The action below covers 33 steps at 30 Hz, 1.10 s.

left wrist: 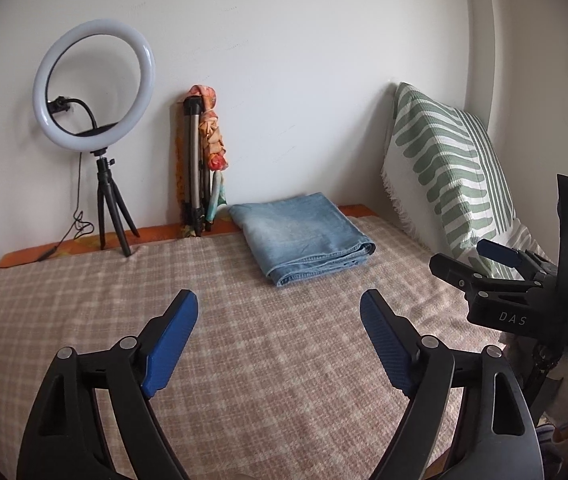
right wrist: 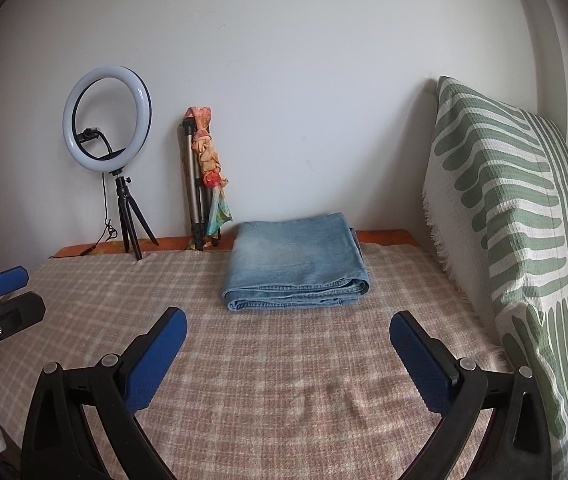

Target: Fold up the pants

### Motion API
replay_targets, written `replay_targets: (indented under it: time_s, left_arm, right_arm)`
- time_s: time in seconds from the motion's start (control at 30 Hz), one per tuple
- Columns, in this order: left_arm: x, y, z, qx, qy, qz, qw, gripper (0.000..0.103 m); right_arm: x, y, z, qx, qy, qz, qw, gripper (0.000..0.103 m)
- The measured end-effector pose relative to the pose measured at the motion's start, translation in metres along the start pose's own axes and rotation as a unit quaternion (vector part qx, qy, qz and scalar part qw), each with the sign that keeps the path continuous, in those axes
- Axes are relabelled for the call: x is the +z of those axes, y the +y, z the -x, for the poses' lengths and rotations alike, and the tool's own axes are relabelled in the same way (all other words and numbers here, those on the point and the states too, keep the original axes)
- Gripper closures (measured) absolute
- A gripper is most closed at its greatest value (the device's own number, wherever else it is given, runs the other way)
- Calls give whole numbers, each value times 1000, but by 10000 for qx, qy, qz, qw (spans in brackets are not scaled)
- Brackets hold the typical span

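At the far left a ring light (right wrist: 106,118) stood lit on a small black tripod, and beside it a folded metal tripod (right wrist: 197,196) draped with an orange patterned scarf (right wrist: 208,160) leaned on the white wall. The left gripper (left wrist: 279,304) hovered above the checked beige blanket (left wrist: 244,360), its 2 blue ribbed pads spread wide with nothing between them. Ahead of both tools, well apart from them and toward the wall, lay the pants (right wrist: 295,260): pale blue denim, soft and faded, already folded into a flat, thick rectangle of several layers, its stacked hemmed edges facing the grippers and its long side running left to right. The right gripper (right wrist: 287,324) was also spread wide and held nothing. From the left gripper the bundle lay slightly to the right; from the right gripper it sat almost dead ahead, so the right looked the better lined up. The fold seemed finished. At the far right stood a cushion (right wrist: 515,216), waffle-textured white with green stripes.
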<state>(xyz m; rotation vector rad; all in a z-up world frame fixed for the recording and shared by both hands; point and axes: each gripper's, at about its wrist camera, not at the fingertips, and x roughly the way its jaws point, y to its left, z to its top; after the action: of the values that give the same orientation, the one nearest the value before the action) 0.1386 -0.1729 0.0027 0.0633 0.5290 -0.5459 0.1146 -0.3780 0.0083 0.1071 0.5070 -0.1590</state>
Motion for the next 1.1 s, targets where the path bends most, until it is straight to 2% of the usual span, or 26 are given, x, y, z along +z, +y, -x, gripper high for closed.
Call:
replay_targets:
  time_s: [0.47, 0.97, 1.07, 1.1]
  left_arm:
    - [-23, 21, 8, 125, 43, 229, 9997, 19]
    - [-36, 24, 7, 343, 39, 198, 9992, 18]
    - [-37, 25, 11, 315, -35, 243, 9992, 13]
    - [-38, 25, 12, 347, -45, 231, 9991, 8]
  right_arm:
    - [-25, 3, 2, -168, -75, -148, 9997, 0]
    - [-33, 6, 0, -311, -90, -28, 9995, 0]
    - [-35, 4, 1, -316, -84, -51, 9995, 0]
    - [-36, 4, 2, -318, -84, -53, 9994, 0]
